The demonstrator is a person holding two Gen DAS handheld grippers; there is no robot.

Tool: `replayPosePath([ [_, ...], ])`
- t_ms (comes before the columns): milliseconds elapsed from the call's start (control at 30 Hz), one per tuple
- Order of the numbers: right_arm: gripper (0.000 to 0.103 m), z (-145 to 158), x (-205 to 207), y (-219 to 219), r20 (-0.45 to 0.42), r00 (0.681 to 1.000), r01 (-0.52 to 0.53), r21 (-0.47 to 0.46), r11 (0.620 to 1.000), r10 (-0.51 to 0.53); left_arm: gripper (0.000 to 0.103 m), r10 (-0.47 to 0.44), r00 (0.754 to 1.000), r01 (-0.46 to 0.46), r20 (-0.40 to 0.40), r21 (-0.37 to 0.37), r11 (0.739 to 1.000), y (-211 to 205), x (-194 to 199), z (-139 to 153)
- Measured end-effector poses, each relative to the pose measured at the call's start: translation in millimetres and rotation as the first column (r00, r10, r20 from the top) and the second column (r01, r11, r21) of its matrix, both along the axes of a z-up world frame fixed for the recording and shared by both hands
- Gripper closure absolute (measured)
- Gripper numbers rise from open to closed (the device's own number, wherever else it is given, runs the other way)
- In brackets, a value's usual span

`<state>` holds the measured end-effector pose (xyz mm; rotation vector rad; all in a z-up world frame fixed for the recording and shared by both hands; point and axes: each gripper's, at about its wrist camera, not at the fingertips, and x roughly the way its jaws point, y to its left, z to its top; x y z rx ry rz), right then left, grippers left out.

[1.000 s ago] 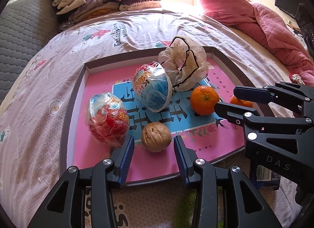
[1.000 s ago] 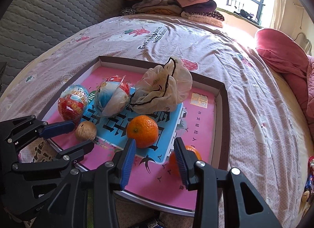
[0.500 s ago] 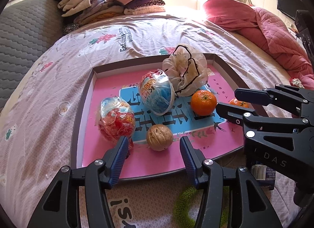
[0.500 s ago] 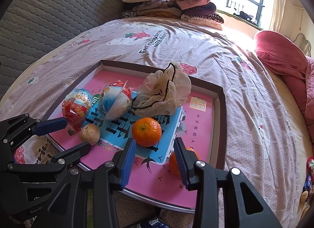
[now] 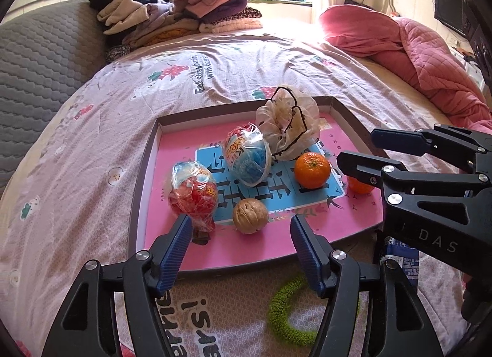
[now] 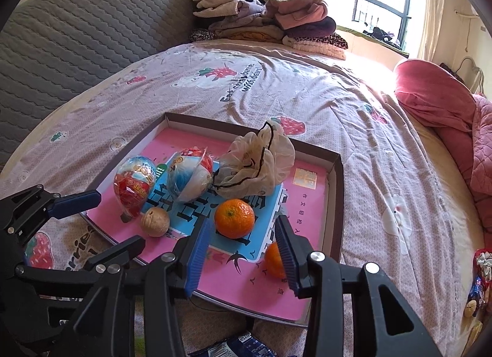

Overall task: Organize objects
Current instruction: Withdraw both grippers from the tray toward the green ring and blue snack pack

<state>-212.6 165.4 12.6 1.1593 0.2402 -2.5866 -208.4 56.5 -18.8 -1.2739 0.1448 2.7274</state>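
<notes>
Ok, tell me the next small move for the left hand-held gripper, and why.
Probably ease the left hand-held gripper forward and down over the walnut. Its jaws are open and empty, and the walnut sits loose in the pink tray just ahead of the gap between them. The red wrapped egg stands close by the left finger, so go in slowly.

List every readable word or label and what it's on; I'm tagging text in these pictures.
"DAS": on the right gripper body.
"Eat strawberries with bears": bedsheet.
"berries": bedsheet again, near edge.
Large characters on the tray: partly covered, unreadable.
Small print on the red egg toy and blue packet: too blurred.
</notes>
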Motion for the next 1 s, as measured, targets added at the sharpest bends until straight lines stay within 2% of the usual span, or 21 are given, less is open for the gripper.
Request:
replayPosePath([
  [633, 0.043, 69, 37, 17, -0.148, 0.989, -0.002, -0.099, 0.995, -0.013, 0.033, 0.011, 0.996, -0.014, -0.093, -0.030, 0.999, 7, 38, 54],
  [1000, 0.036, 87, 65, 30, -0.181, 0.983, 0.012, -0.128, 0.992, -0.035, 0.033, 0.011, 0.991, -0.013, -0.130, -0.016, 1.000, 7, 63, 77],
])
